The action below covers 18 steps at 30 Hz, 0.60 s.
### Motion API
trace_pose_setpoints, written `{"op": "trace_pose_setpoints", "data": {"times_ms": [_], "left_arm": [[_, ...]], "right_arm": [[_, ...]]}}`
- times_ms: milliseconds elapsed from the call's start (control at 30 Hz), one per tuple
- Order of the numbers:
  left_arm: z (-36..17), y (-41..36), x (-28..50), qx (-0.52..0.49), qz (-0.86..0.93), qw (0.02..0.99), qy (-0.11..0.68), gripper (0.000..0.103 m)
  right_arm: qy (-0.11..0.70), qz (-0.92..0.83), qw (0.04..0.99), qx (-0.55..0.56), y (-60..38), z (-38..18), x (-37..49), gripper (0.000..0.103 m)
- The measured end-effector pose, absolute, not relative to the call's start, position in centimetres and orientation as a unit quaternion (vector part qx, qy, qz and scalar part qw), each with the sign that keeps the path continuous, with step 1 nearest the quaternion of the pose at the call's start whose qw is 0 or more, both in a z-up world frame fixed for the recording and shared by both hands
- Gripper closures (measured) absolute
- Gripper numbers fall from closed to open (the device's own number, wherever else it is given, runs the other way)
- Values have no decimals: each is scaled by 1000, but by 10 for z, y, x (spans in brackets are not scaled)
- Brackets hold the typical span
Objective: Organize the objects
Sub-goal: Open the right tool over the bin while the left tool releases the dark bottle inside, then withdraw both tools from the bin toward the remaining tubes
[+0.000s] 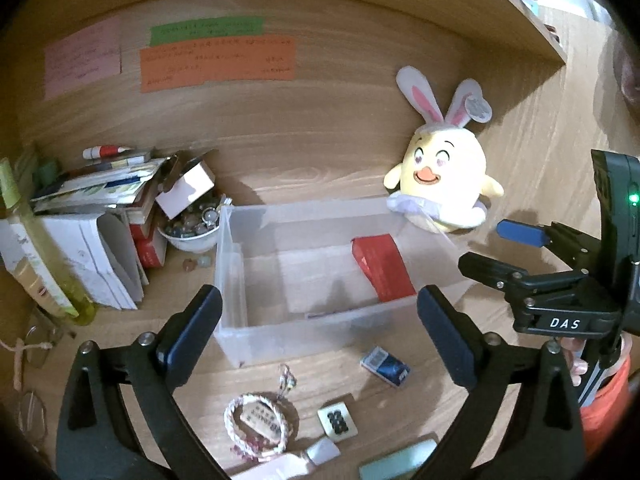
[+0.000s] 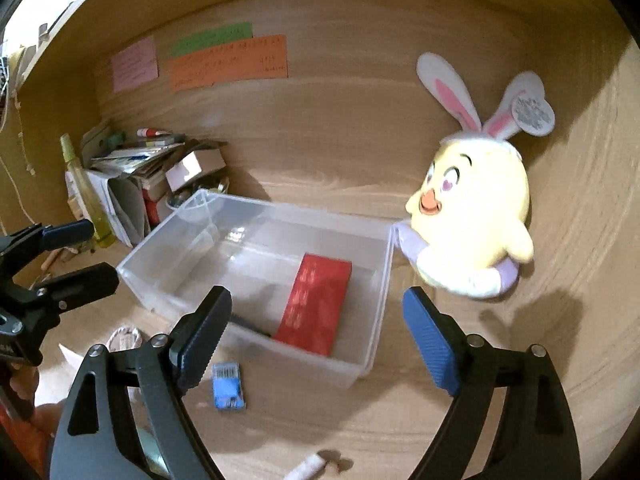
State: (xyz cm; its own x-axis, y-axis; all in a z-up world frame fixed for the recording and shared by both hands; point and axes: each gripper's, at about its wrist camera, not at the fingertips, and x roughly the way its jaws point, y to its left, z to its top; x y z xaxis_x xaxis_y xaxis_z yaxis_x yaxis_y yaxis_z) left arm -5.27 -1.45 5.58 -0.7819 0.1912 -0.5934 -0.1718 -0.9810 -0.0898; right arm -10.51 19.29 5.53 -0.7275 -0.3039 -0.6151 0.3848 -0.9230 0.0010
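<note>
Red envelope [image 2: 316,304] is lying in the clear bin [image 2: 376,320], collected; left gripper [image 1: 320,332] and right gripper [image 2: 316,328] fingers are gaping wide, holding nothing.

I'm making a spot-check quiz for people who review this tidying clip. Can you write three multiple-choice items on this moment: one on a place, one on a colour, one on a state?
1. Where does the red packet lie?
A. inside the clear plastic bin
B. on the stack of books
C. under the plush chick

2. What colour are the three paper notes on the back panel?
A. blue, white, yellow
B. pink, green, orange
C. red, black, grey

3. How do the left tongs and right tongs stand?
A. both shut on the bin's rim
B. one holds the small blue box
C. both open, holding nothing

Answers: 1 A, the packet rests on the bin's floor in both views. 2 B, a pink note, a green note and an orange note are stuck there. 3 C, the jaws are spread with nothing between the pads; the small blue box lies on the desk.
</note>
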Motion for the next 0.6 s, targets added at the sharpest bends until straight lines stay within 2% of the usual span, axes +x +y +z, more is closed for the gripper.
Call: {"op": "trace_pose_setpoints", "data": {"times_ms": [600], "left_arm": [[16, 2, 14, -357, 929, 99, -5, 3]], "right_arm": [[86, -917, 180, 347, 227, 11, -30, 17]]}}
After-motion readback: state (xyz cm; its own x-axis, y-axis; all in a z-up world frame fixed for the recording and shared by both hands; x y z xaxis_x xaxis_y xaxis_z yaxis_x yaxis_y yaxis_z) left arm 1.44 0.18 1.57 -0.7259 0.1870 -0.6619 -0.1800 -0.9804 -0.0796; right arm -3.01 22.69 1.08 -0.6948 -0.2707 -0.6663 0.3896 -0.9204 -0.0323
